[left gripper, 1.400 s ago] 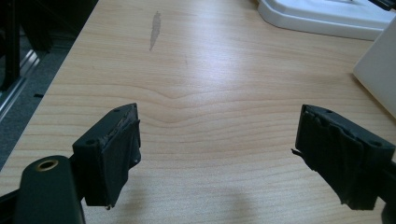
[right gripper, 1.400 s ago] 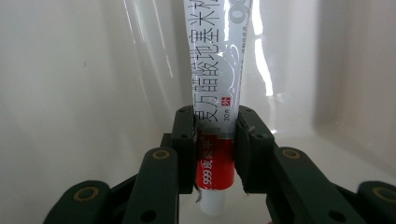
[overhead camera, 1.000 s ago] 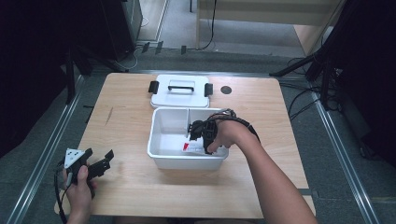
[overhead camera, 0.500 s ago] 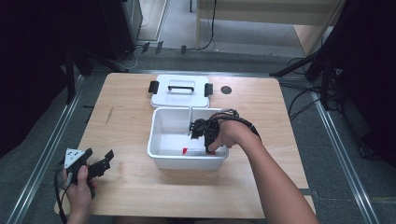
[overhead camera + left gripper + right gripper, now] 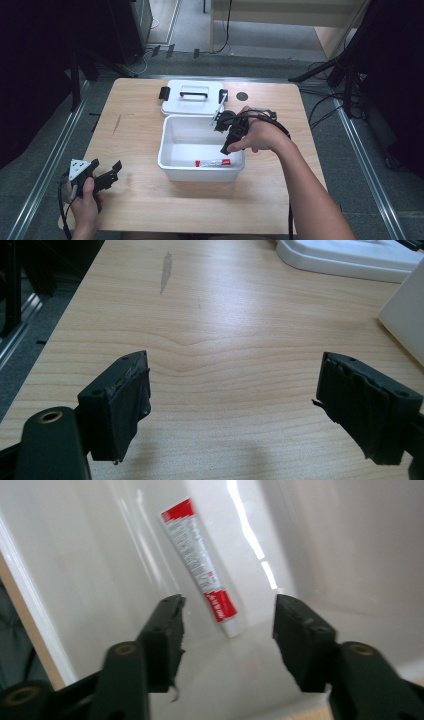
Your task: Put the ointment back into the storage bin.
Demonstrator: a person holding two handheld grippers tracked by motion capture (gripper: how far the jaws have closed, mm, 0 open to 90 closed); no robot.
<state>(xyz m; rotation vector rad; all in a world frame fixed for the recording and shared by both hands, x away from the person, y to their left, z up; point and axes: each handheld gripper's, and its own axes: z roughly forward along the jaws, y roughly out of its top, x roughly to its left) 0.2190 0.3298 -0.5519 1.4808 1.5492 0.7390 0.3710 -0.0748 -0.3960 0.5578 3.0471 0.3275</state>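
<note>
A red and white toothpaste tube (image 5: 212, 162) lies flat on the floor of a white plastic bin (image 5: 170, 150), near its front wall. My right gripper (image 5: 226, 147) hangs over the bin's right side, tilted down. In the right gripper view the tube (image 5: 200, 565) lies just beyond my right gripper (image 5: 227, 625), whose jaws stand open and hold nothing. My left gripper (image 5: 107, 177) rests at the table's front left, far from the bin. The left gripper view shows my left gripper (image 5: 232, 410) wide open over bare wood.
The bin's white lid (image 5: 192, 97), with a handle and black latches, lies flat behind the bin. A dark round hole (image 5: 242, 95) sits in the tabletop at the back right. The lid (image 5: 345, 255) and a bin corner (image 5: 407, 315) edge the left gripper view.
My right gripper has lifted slightly and shifted right, away from the tube, which now lies in plain sight on the bin floor. The left gripper has stayed put.
</note>
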